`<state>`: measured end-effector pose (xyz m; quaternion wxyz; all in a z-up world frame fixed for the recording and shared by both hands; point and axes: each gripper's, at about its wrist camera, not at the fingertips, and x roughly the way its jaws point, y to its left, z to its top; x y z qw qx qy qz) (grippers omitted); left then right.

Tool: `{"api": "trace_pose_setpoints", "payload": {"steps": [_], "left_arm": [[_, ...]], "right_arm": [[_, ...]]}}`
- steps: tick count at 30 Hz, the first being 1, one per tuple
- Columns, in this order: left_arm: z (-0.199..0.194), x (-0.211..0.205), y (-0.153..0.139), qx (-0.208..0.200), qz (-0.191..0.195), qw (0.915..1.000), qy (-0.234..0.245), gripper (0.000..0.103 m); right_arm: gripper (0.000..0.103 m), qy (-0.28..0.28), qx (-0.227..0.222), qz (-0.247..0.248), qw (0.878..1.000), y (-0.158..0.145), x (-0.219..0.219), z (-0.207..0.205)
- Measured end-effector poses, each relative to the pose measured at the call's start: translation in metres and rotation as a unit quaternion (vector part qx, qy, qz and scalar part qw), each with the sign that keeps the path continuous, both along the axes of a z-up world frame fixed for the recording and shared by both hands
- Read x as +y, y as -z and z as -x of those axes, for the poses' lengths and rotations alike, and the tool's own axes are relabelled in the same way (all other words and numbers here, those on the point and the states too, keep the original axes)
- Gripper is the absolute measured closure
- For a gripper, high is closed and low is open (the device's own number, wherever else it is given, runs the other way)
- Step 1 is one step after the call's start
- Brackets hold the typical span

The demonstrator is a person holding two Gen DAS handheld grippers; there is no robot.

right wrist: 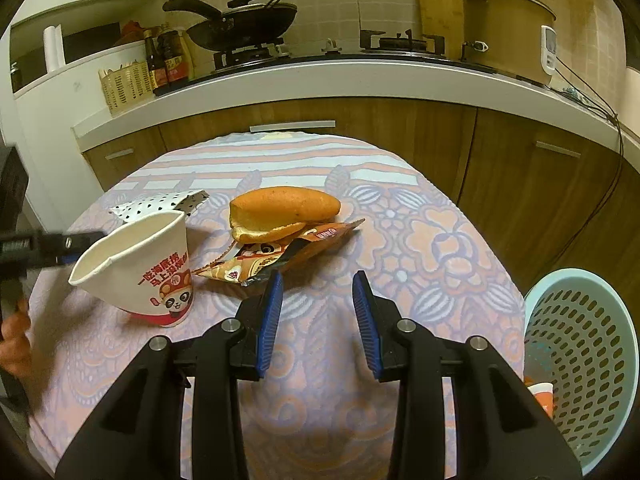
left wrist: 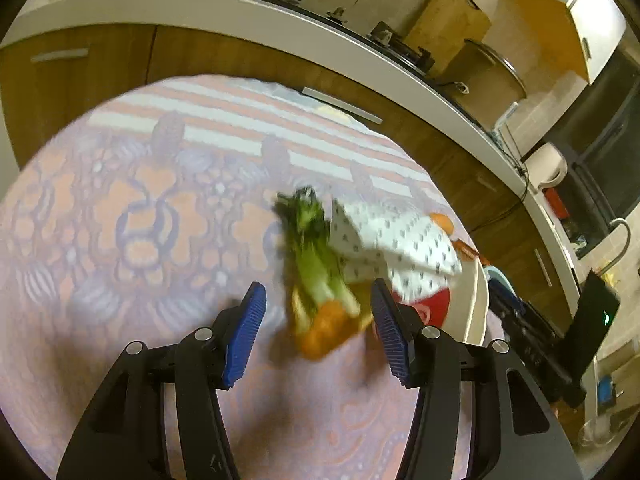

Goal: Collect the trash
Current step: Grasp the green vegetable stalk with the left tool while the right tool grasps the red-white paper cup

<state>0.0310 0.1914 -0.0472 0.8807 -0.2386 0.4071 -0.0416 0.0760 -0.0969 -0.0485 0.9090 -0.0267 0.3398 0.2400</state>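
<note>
In the left wrist view my left gripper (left wrist: 318, 296) is open, and a blurred bunch of green vegetable with an orange piece (left wrist: 320, 280) lies between its blue pads on the patterned tablecloth (left wrist: 140, 220). A dotted white wrapper (left wrist: 392, 240) lies just right of it, beside the paper cup (left wrist: 476, 300). In the right wrist view my right gripper (right wrist: 318, 280) is open and empty above the cloth, just short of a snack packet (right wrist: 272, 256) with a bread roll (right wrist: 280, 210) on it. A squashed paper cup (right wrist: 148, 268) stands to the left, with the dotted wrapper (right wrist: 164, 202) behind it.
A light blue perforated basket (right wrist: 580, 352) stands at the table's right side with an orange-white cup inside. The kitchen counter (right wrist: 320, 80) with wok, stove and pot runs behind the table. The other gripper's dark body (right wrist: 24, 248) reaches in from the left.
</note>
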Motion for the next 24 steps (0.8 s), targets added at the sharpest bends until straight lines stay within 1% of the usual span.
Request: {"api": "trace_pose_setpoints", "payload": {"steps": [2,3,4,5,6,7,8,9,11,12,15,18,21,23,24], "left_arm": [[-0.011,0.006,-0.003,0.006,0.013,0.9999,0.002,0.051],[-0.016,0.009,-0.001,0.018,0.008,0.9998,0.001,0.051],[-0.024,0.008,0.004,0.037,-0.001,0.9993,0.002,0.057],[-0.027,0.007,0.006,0.042,-0.003,0.9991,0.006,0.064],[-0.033,0.004,0.010,0.050,-0.007,0.9985,0.018,0.067],[-0.037,0.001,0.012,0.054,-0.010,0.9983,0.020,0.071],[-0.038,0.000,0.014,0.050,0.000,0.9985,0.023,0.079],[-0.038,-0.002,0.013,0.046,-0.002,0.9987,0.023,0.079],[-0.030,-0.005,0.007,0.027,-0.023,0.9993,0.011,0.080],[-0.025,-0.005,0.004,0.018,-0.021,0.9996,0.010,0.080],[-0.003,0.002,-0.006,-0.013,0.001,0.9999,0.005,0.080],[0.020,0.013,-0.012,-0.043,0.014,0.9989,-0.010,0.080],[0.041,0.032,-0.013,-0.070,0.031,0.9960,-0.047,0.080],[0.053,0.044,-0.012,-0.083,0.035,0.9934,-0.071,0.080],[0.056,0.049,-0.010,-0.086,0.042,0.9925,-0.075,0.080]], "right_arm": [[0.070,0.001,0.000,0.001,1.000,0.000,0.000,0.000],[0.070,0.001,-0.001,0.001,1.000,0.000,0.000,0.000],[0.070,0.001,0.000,0.000,1.000,0.001,0.000,0.000],[0.070,0.001,0.000,0.001,1.000,0.001,0.000,0.000],[0.070,0.000,0.001,0.002,1.000,0.001,0.000,0.000],[0.070,0.001,0.001,0.003,1.000,0.001,0.000,0.000],[0.070,0.002,-0.001,0.004,1.000,0.000,0.000,0.001],[0.070,0.002,-0.004,0.004,1.000,-0.001,0.001,0.002],[0.070,-0.002,-0.013,0.005,1.000,-0.004,0.003,0.006],[0.070,-0.007,-0.014,0.003,1.000,-0.006,0.004,0.009],[0.070,-0.027,-0.006,-0.023,0.999,-0.018,0.008,0.016],[0.070,-0.048,-0.022,-0.022,0.998,-0.035,0.025,0.028],[0.070,-0.086,-0.001,-0.031,0.996,-0.041,0.052,0.033],[0.070,-0.095,-0.002,-0.021,0.995,-0.042,0.068,0.038],[0.070,-0.099,-0.004,-0.015,0.995,-0.041,0.076,0.043]]}}
